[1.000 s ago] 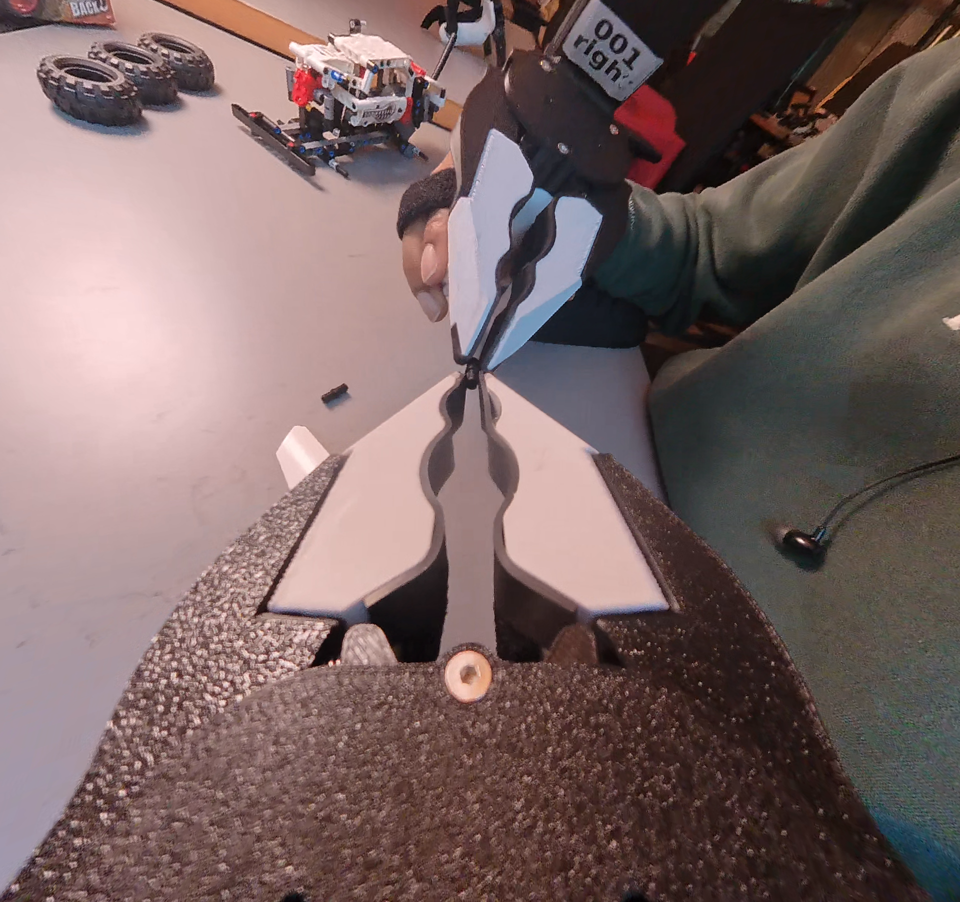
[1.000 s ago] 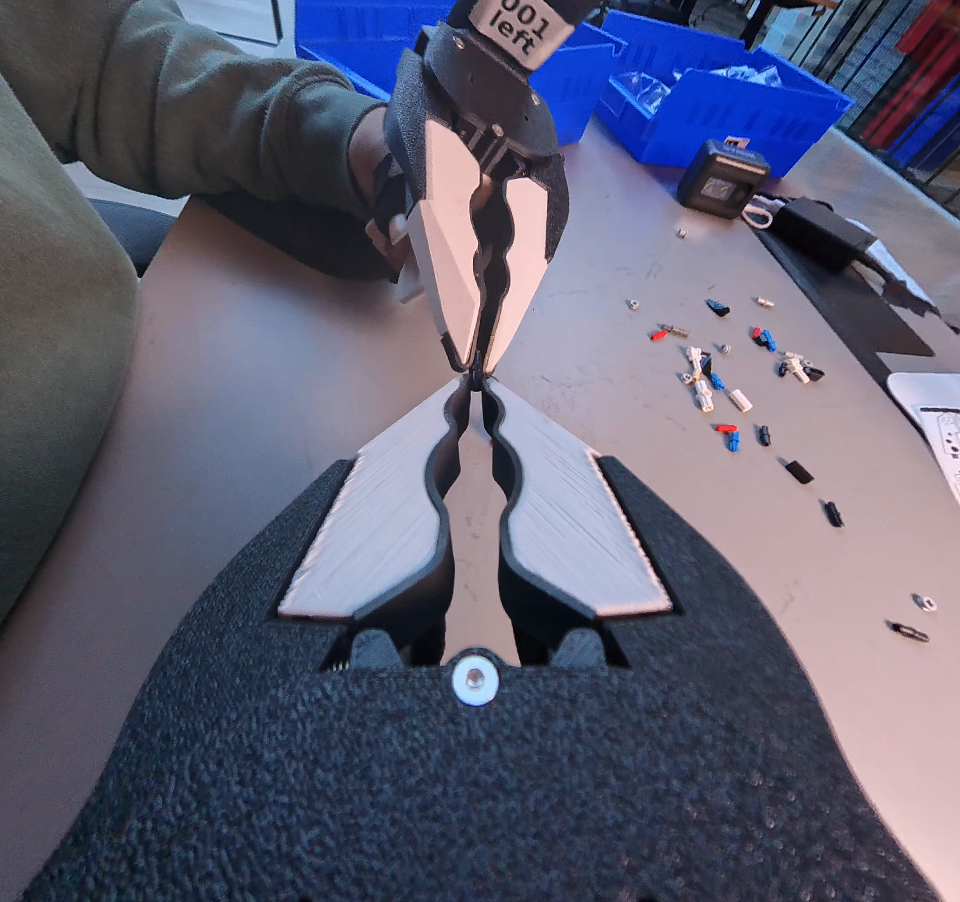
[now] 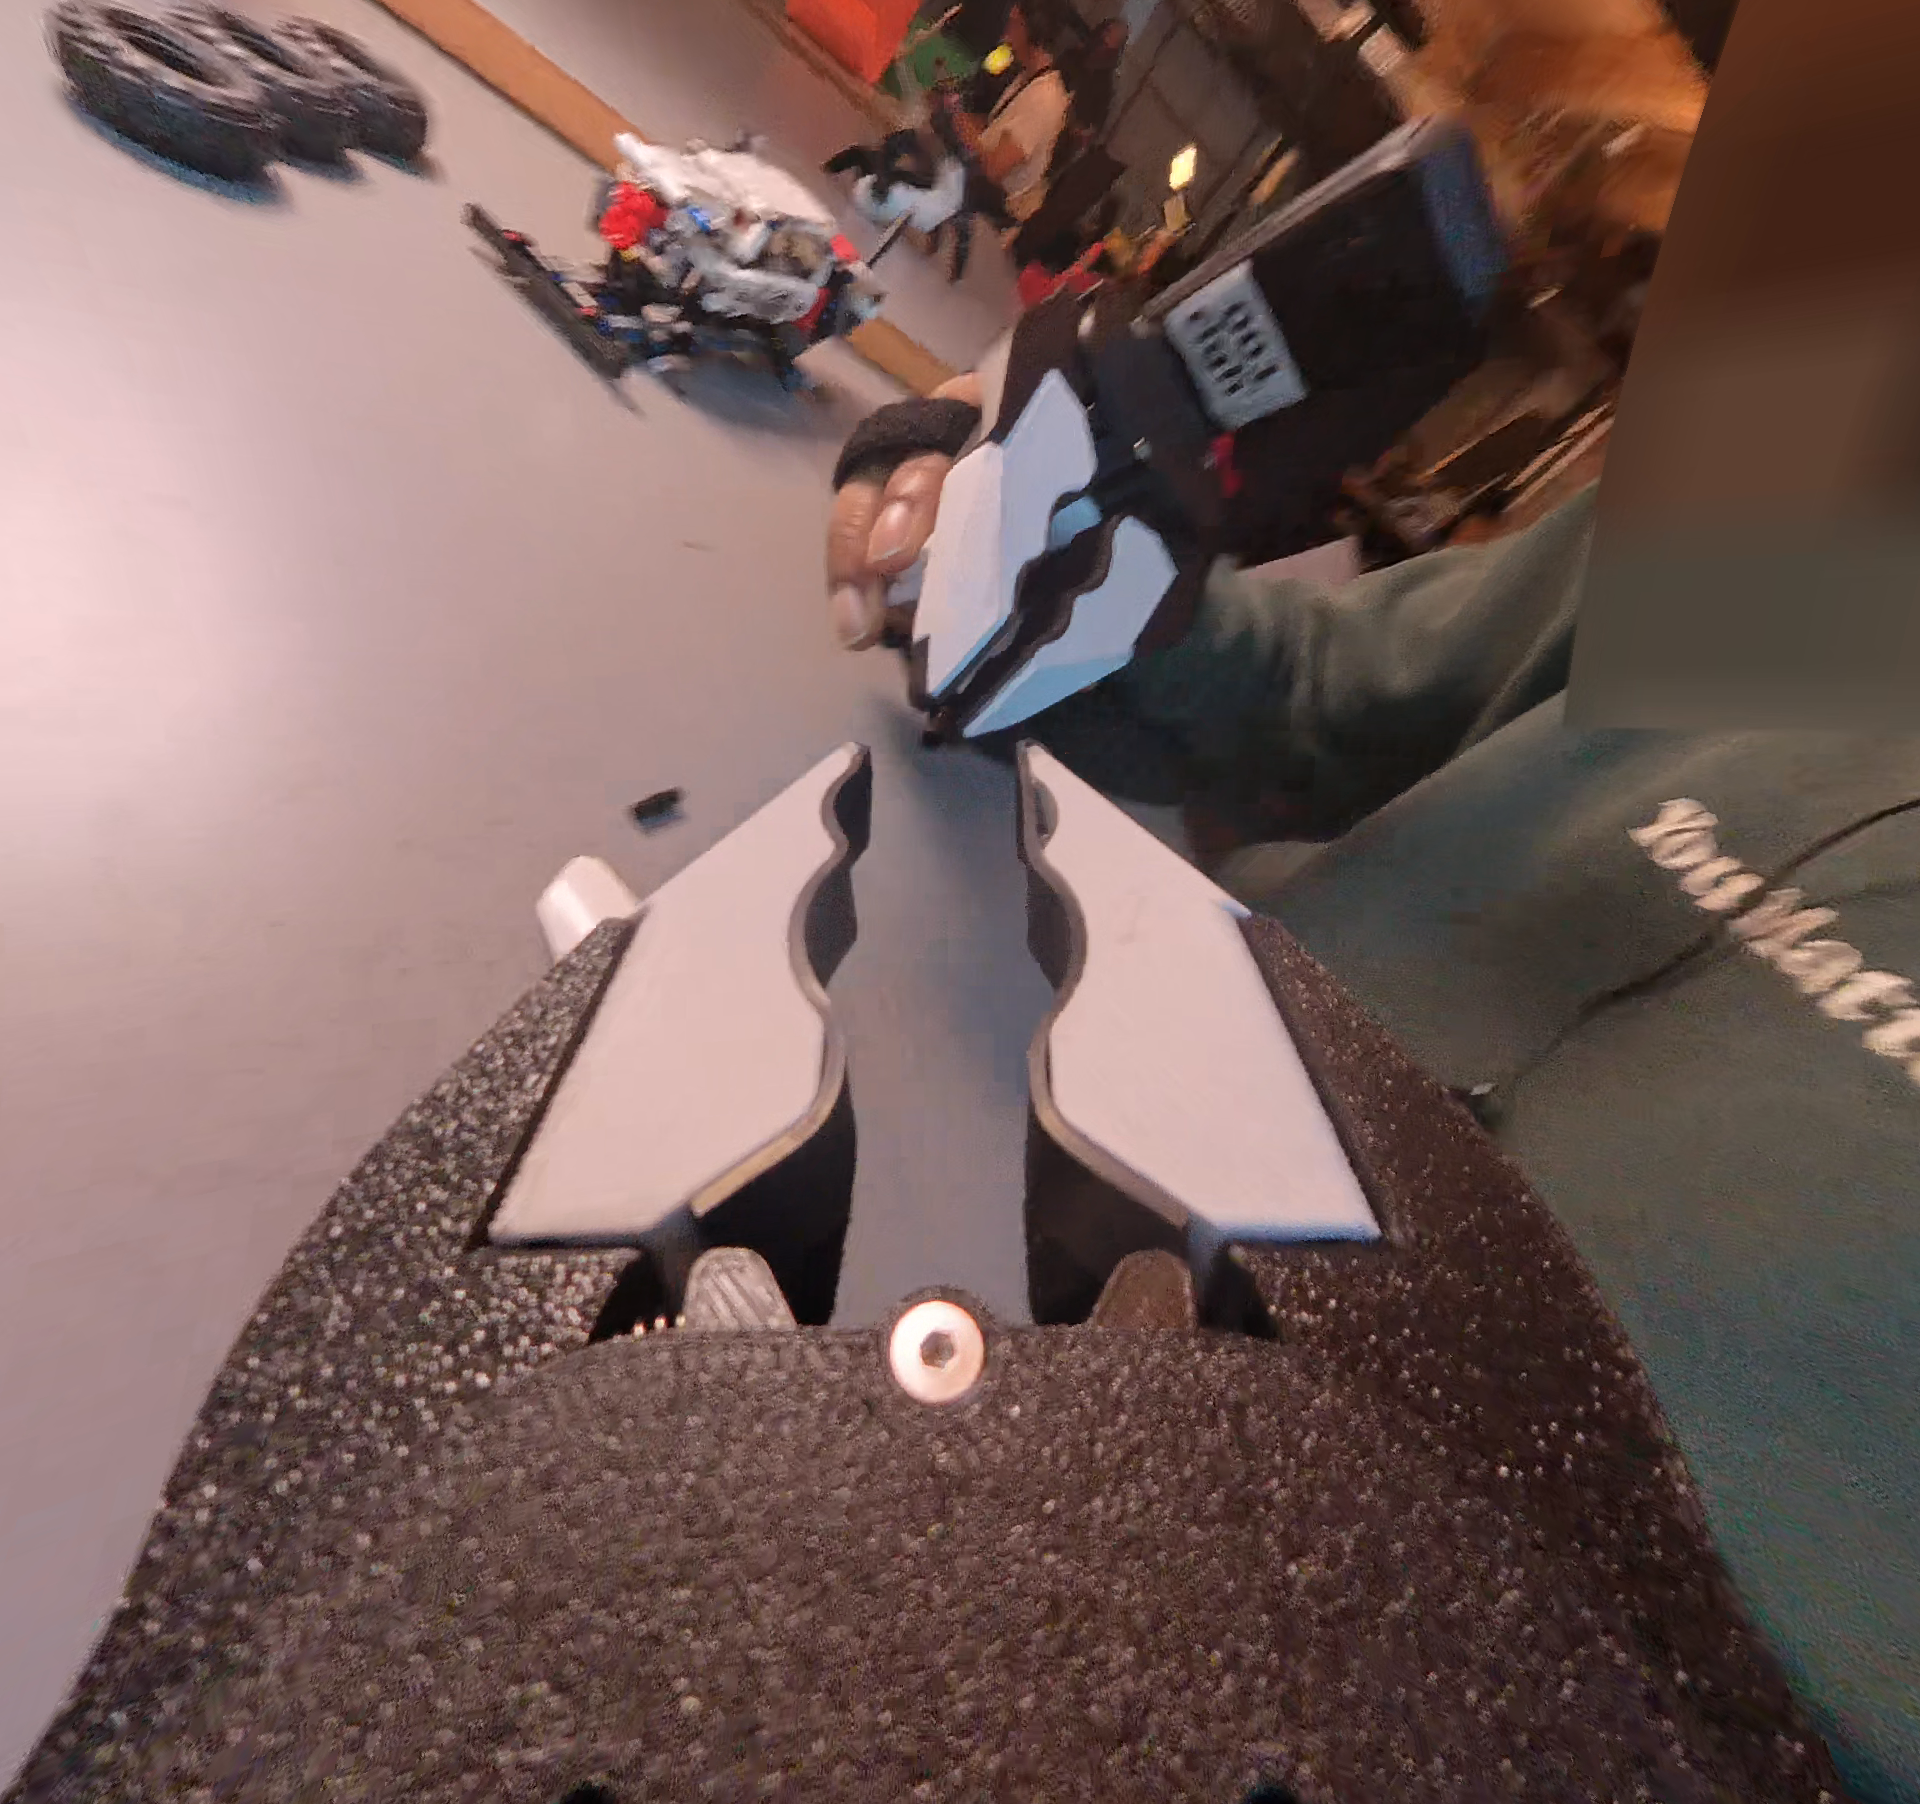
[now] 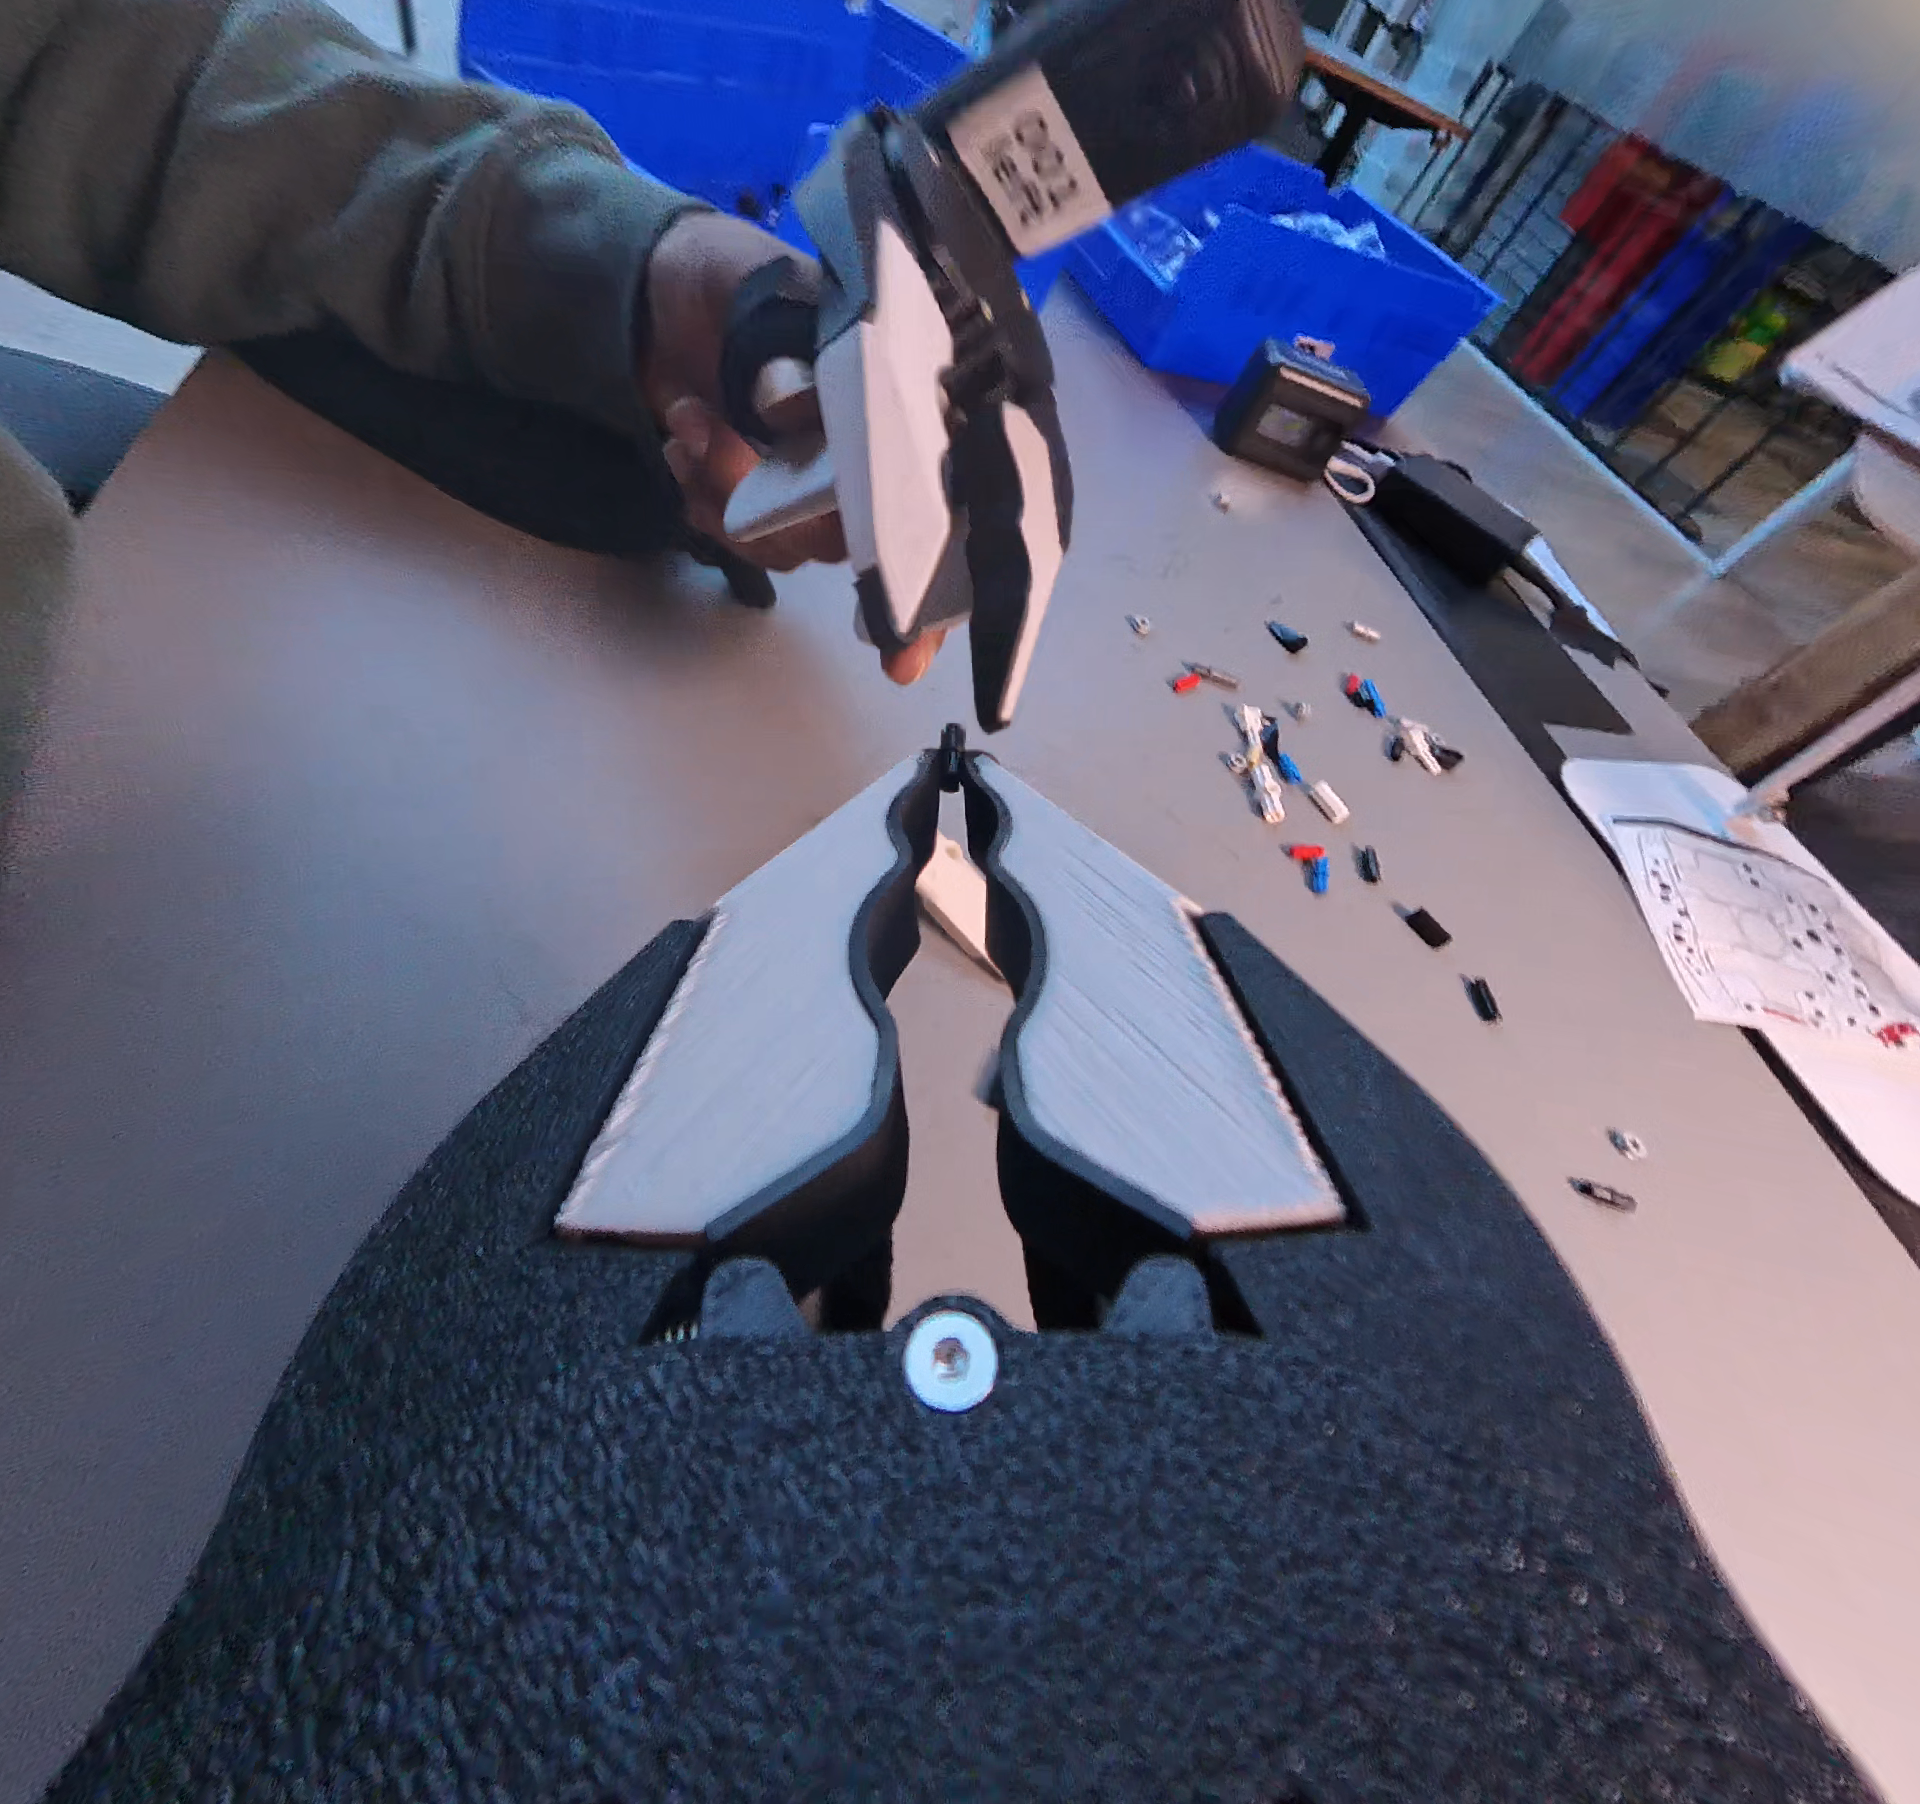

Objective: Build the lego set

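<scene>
My right claw pinches 1 small black pin, pointing straight ahead. My left claw gapes empty, its tips just beyond the pin.

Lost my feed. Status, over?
Left gripper open, empty. Right gripper shut on small black lego pin, held above grey table. Nothing in the way.

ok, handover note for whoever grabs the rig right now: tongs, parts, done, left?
Left tongs: open, empty.
Right tongs: shut on a small black pin, held above the table.
Half-built truck and three tyres lie across the table; loose parts beside the instruction sheet.
Done: partial chassis.
Left: fit the pin, remaining parts, tyres.
</scene>
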The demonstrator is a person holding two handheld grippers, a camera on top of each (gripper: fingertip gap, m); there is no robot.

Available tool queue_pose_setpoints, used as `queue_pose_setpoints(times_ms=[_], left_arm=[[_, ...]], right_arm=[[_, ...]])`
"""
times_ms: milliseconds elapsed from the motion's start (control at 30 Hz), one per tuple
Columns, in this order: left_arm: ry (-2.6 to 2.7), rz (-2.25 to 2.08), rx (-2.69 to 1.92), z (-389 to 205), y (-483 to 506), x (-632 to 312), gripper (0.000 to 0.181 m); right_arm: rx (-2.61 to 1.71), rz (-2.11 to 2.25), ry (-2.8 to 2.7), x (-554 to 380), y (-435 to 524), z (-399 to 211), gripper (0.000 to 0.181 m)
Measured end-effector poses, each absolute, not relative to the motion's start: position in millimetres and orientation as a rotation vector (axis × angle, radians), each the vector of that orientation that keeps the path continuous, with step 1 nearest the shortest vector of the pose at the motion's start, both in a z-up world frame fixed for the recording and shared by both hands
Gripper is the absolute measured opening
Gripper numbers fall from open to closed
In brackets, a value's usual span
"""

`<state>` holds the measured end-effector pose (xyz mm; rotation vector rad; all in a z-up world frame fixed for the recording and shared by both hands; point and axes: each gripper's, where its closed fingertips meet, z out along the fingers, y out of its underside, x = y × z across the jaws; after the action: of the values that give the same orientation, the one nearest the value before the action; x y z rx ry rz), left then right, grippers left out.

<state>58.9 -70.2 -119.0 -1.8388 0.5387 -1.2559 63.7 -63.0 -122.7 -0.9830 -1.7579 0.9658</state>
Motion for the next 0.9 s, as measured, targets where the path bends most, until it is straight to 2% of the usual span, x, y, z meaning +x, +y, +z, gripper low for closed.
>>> queue_pose_setpoints(times_ms=[133,233,333,400,600,900], left_arm=[[0.763,-0.727,-2.038,-165,-57,38,0.042],[0.862,-0.617,-2.094,-184,-56,44,0.046],[0.931,-0.474,-2.17,-206,-55,47,0.043],[0.936,-0.391,-2.169,-208,-52,45,0.032],[0.857,-0.368,-2.184,-208,-50,38,0.019],[0.641,-0.563,-2.245,-205,-45,35,0.017]], right_arm=[[-1.145,0.86,-1.784,68,-32,-151,0.004],[-1.217,0.822,-1.783,68,-20,-164,0.004],[-1.261,0.804,-1.775,69,-14,-168,0.004],[-1.283,0.792,-1.771,70,-10,-169,0.004],[-1.346,0.819,-1.732,71,-4,-168,0.004],[-1.36,0.821,-1.813,67,-21,-179,0.004]])
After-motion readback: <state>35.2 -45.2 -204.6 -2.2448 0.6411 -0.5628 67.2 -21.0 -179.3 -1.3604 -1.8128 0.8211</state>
